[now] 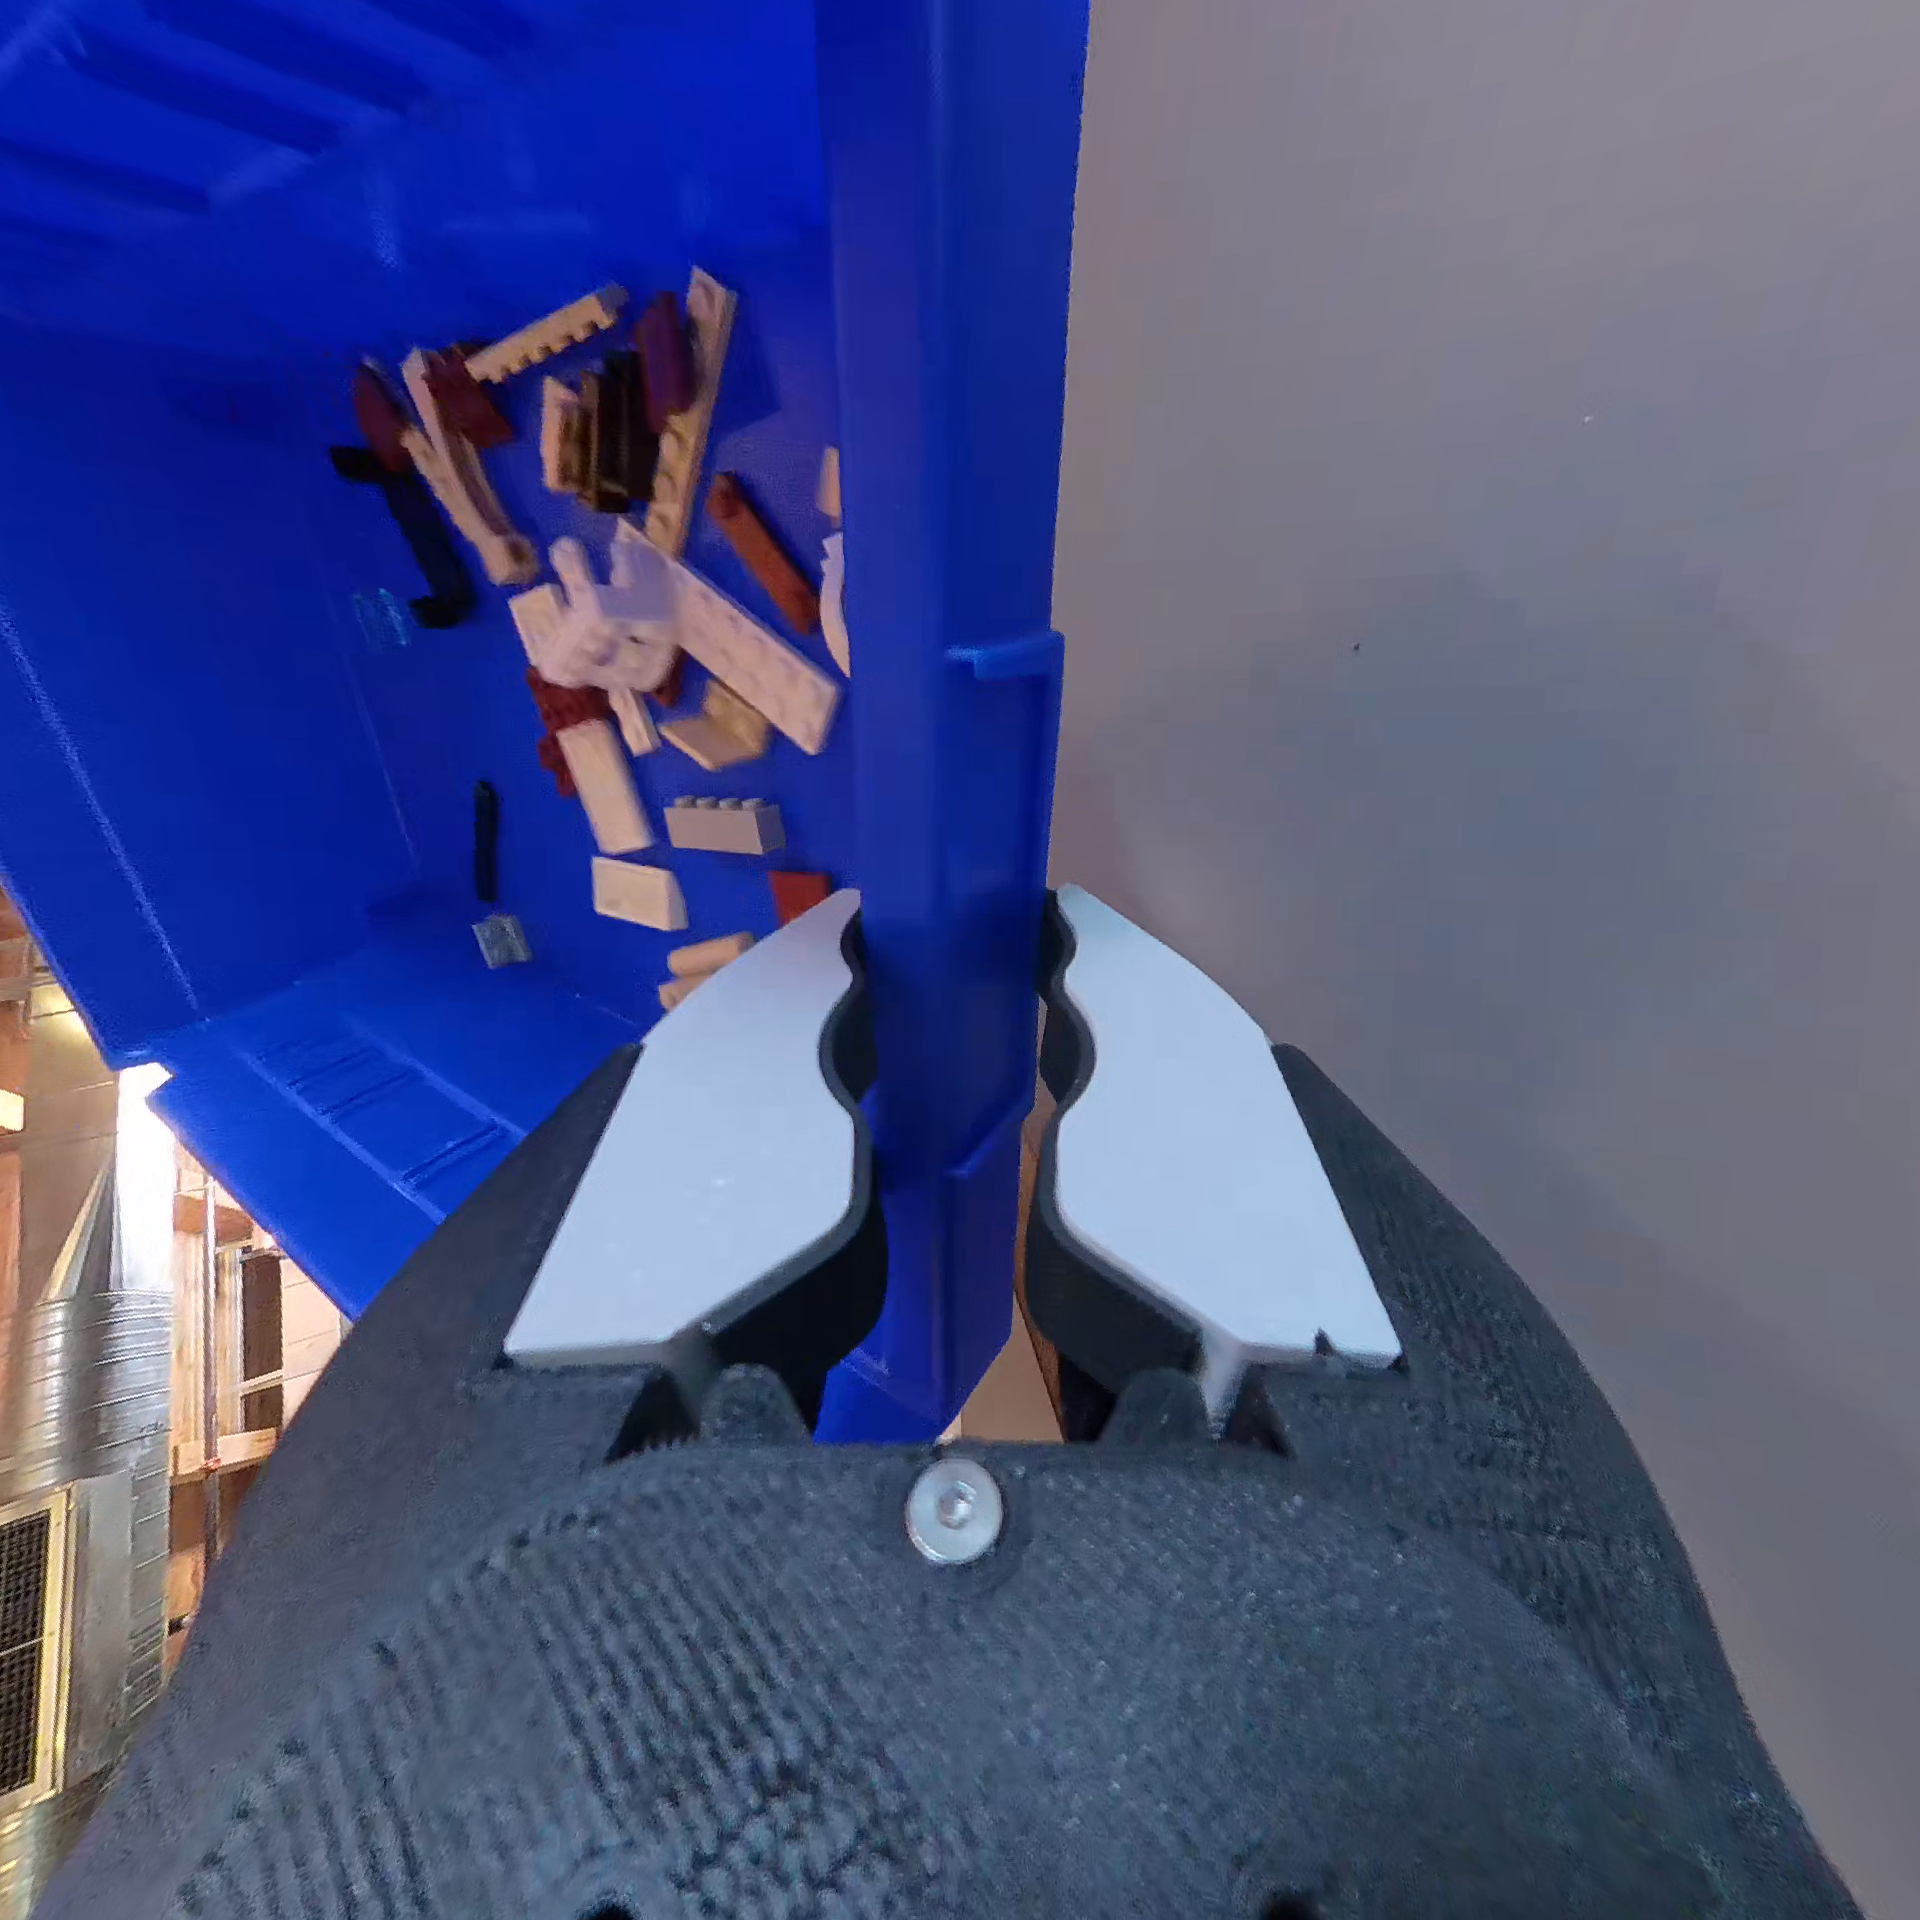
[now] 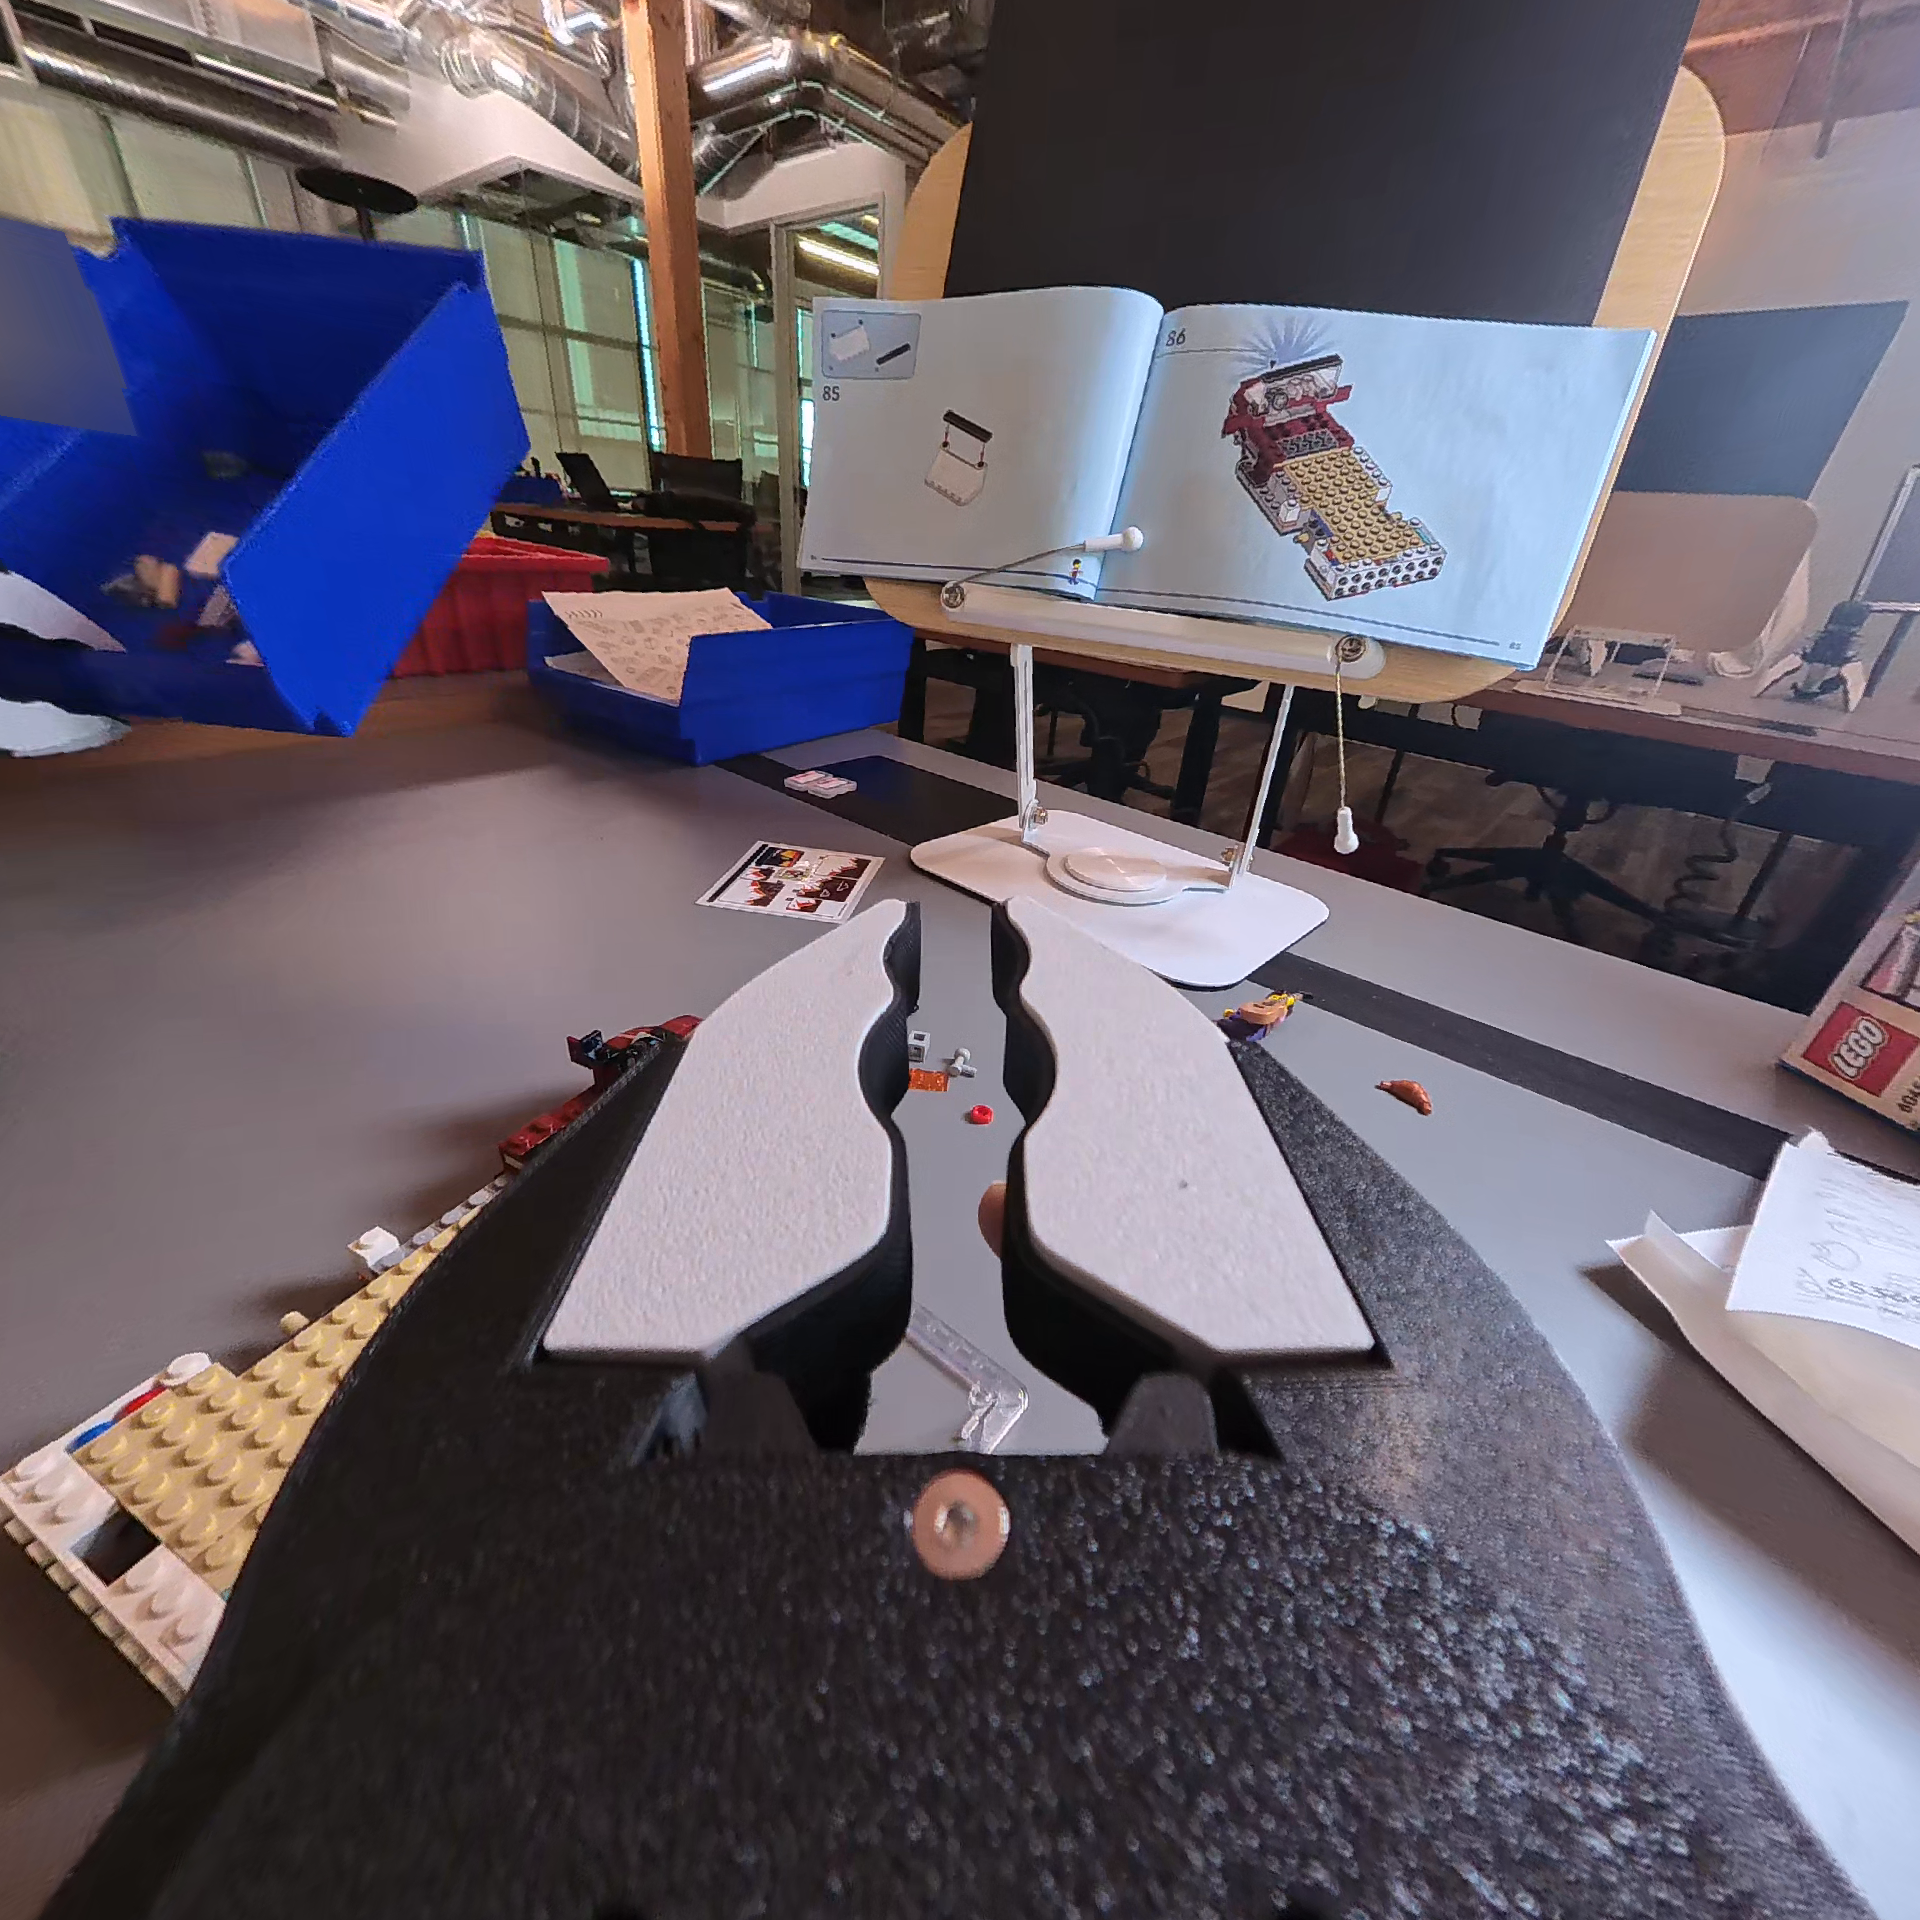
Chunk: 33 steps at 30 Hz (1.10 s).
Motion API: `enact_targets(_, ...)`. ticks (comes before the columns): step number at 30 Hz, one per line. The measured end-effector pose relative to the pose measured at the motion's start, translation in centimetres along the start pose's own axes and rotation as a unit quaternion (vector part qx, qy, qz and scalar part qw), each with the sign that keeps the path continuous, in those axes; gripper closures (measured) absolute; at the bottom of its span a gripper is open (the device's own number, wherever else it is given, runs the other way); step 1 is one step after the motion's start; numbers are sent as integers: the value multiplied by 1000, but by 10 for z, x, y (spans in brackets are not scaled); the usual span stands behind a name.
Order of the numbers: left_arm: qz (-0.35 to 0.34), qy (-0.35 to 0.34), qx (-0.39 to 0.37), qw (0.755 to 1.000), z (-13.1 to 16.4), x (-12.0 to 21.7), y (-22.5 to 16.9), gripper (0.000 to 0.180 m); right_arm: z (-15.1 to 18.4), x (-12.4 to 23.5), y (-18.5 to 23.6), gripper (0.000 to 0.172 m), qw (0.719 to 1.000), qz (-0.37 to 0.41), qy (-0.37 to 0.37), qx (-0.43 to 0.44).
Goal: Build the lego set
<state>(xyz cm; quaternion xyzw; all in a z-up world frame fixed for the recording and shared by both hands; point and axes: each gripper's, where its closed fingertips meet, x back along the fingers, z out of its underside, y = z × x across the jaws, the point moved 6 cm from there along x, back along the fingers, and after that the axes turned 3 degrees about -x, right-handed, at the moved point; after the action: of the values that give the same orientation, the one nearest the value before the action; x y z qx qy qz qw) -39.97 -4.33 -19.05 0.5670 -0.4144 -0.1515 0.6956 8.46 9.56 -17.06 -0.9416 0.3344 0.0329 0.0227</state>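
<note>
While my right claw (image 2: 951, 935) hangs low over the grey table (image 2: 312, 935), its two white fingers (image 2: 790, 1122) stand a little apart with nothing between them but bare tabletop and a few tiny pieces: a red round stud (image 2: 980, 1115), an orange tile (image 2: 928, 1081) and small grey bits (image 2: 964, 1062). To the left of that claw, partly hidden under it, lies a part-built brick model (image 2: 208, 1434) with a tan studded plate and dark red parts. Farther off stands a white book stand (image 2: 1122, 894) holding an open instruction booklet (image 2: 1195, 468), with a small printed sheet (image 2: 795, 881) on the table near its base. At the right edge are a toy box (image 2: 1860, 1039) and loose papers (image 2: 1818, 1278). A flat blue tray (image 2: 727, 675) with a paper sheet in it sits far left, a red bin (image 2: 499, 603) behind it. My left claw (image 1: 951, 935) pinches the rim wall of a blue bin (image 1: 945, 520), both pads pressed on the wall, one inside and one outside. From the right view that blue bin is lifted clear of the table and tilted at the far left. Inside it, loose bricks (image 1: 623, 644) in tan, white, dark red and black spread along the floor of the bin, some blurred.
</note>
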Motion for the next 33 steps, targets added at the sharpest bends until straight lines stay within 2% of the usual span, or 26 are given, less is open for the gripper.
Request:
enact_targets(3, 19, -3, 3, 1000, -1, -2, -6, 150, 0, 0, 0, 159, 1000, 0, 1, 1)
enact_targets(11, 166, -32, 27, 985, -17, 10, -38, 150, 2, -1, 0, 159, 1000, -2, 7, -1)
enact_targets(19, 242, -39, 10, 969, -27, 14, -56, 150, 4, -1, -1, 159, 1000, -2, 10, -3)
enact_targets(24, 261, -38, -3, 965, -25, 16, -57, 149, 4, -2, -2, 159, 1000, -3, 11, -5)
enact_targets(25, 269, -48, -3, 962, -25, 19, -52, 141, 4, -2, -2, 159, 1000, -3, 12, -6)
enact_targets(27, 334, -91, 58, 936, -30, 32, -33, 140, 5, -2, -2, 159, 1000, -4, 12, -8)
enact_targets(29, 355, -108, 103, 923, -27, 33, -3, 140, 5, -2, -2, 159, 1000, -5, 12, -10)
enact_targets(33, 362, -67, 109, 923, -8, -12, 31, 146, 5, -2, -2, 159, 1000, -10, 12, -14)
